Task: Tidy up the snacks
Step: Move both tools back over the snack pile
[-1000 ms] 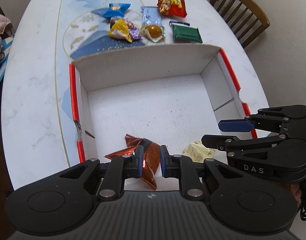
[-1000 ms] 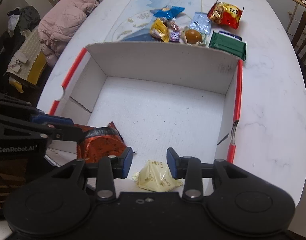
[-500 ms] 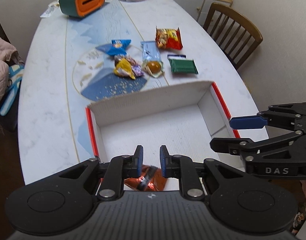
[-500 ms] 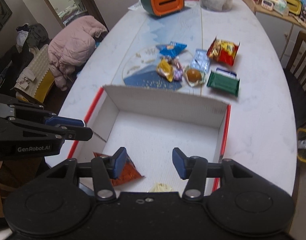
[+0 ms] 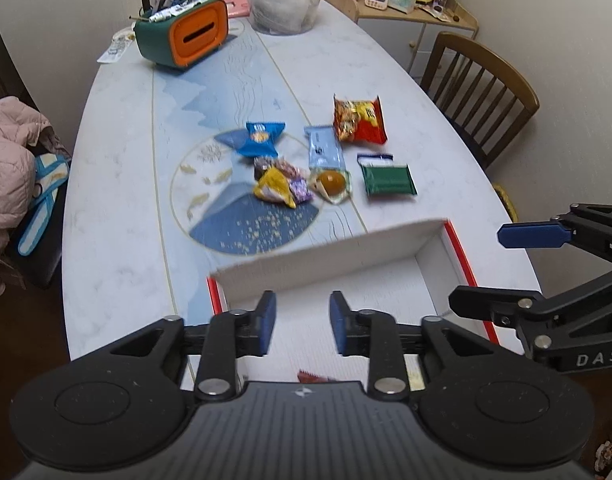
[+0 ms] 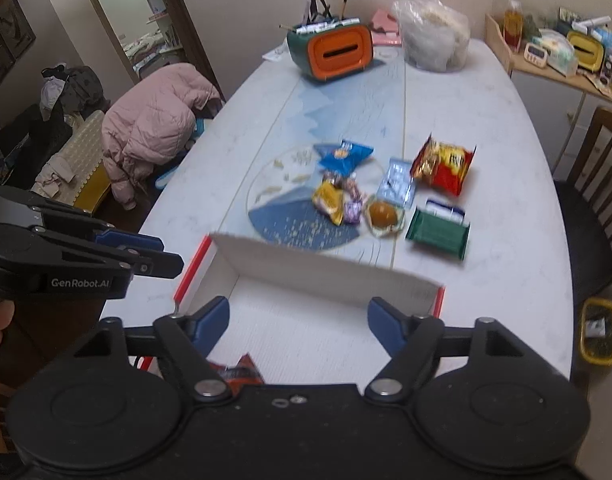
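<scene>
In the left wrist view, the right gripper (image 5: pixel 546 268) at the right edge carries the white letters "DAS" on its black body. In the right wrist view, the left gripper (image 6: pixel 161 254) at the left edge carries "GenRobot.AI" in white. The print on the snack packets on the table is too blurred to read.

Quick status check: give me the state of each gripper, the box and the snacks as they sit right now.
left gripper: jaws opening, nothing between them
right gripper: jaws opening wide, empty
cardboard box: open-topped, upright on the table
orange-brown packet: lying in the box, near edge
green packet: on the table, outside the box
red chip bag: on the table, outside the box
</scene>
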Demonstrator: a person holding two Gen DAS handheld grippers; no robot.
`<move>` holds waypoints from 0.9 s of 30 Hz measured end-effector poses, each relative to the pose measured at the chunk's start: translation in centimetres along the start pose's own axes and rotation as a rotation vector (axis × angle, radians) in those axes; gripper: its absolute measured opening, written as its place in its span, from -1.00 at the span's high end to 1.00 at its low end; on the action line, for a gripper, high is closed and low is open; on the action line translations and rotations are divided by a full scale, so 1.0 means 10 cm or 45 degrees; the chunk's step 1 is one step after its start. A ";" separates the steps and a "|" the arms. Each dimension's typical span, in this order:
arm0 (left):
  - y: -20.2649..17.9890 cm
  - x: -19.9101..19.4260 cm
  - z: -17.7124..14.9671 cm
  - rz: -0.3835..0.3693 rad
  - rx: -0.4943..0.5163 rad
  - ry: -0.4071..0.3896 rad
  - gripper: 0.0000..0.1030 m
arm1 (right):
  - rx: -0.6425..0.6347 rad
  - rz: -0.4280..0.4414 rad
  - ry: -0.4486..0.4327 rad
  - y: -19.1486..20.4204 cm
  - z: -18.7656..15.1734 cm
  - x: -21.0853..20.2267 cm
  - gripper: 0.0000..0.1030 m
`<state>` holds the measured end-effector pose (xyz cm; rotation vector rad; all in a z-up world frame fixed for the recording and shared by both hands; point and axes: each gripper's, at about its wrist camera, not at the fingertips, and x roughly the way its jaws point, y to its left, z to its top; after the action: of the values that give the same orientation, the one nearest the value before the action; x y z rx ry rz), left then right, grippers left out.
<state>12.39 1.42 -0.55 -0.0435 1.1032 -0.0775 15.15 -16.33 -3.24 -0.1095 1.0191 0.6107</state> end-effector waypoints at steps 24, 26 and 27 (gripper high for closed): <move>0.33 1.14 1.33 0.036 -0.183 0.144 -0.55 | -0.173 0.010 0.120 -0.63 1.06 1.04 -0.92; 0.36 1.29 1.39 0.042 -0.196 0.168 -0.55 | -0.183 0.019 0.152 -0.68 1.11 1.21 -0.91; 0.36 1.36 1.42 0.050 -0.199 0.180 -0.55 | -0.193 0.023 0.167 -0.70 1.13 1.29 -0.91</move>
<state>31.33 3.85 -6.56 -0.1580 1.2491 0.0418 32.28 -12.53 -9.12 -0.2768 1.1009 0.7039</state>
